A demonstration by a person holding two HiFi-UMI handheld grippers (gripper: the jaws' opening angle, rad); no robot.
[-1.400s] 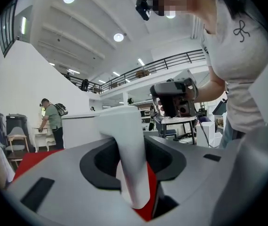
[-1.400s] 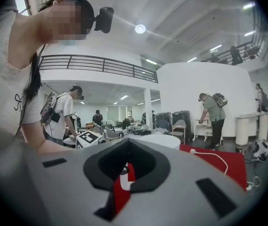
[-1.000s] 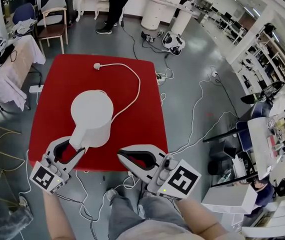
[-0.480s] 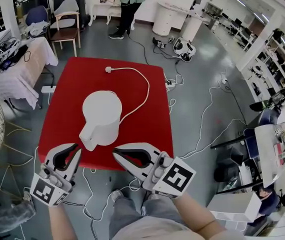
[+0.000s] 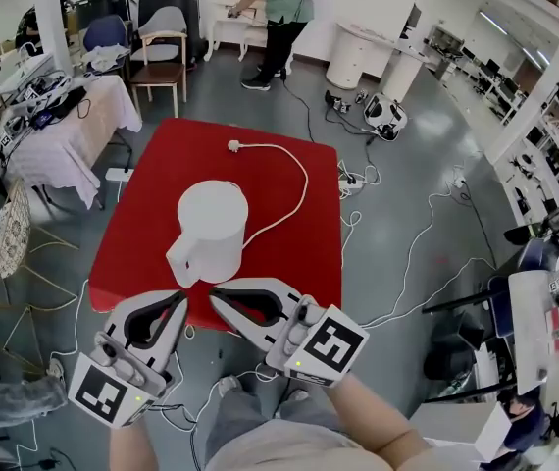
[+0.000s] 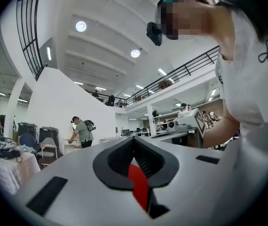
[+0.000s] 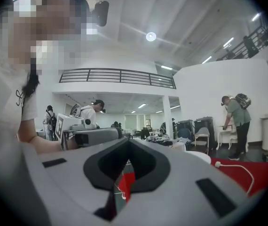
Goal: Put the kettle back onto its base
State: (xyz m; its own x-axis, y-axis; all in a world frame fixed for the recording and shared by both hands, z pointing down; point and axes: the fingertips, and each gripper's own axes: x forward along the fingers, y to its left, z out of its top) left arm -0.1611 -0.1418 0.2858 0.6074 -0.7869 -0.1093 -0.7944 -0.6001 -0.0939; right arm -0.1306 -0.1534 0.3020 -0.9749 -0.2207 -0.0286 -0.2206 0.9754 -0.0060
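Note:
The white kettle (image 5: 211, 226) stands upright in the middle of the red table (image 5: 289, 263), its handle toward me. A white cord (image 5: 294, 196) runs from under it to a plug (image 5: 232, 146) at the far edge; whatever is beneath the kettle is hidden. My left gripper (image 5: 178, 298) hovers off the table's near edge, jaws shut and empty, apart from the handle. My right gripper (image 5: 214, 295) is beside it, also shut and empty. The left gripper (image 6: 134, 138) and the right gripper (image 7: 128, 149) each show closed tips with only red table beyond.
A cluttered cloth-covered table (image 5: 74, 106) and a chair (image 5: 162, 62) stand at the far left. A person (image 5: 284, 8) stands at the back. Loose cables (image 5: 407, 253) trail over the floor right of the red table. A patterned seat (image 5: 10, 234) is at the left.
The left gripper let go of the kettle's handle, closed its jaws and pulled back and up toward me. The right gripper also drew back a little. The kettle stays on the table.

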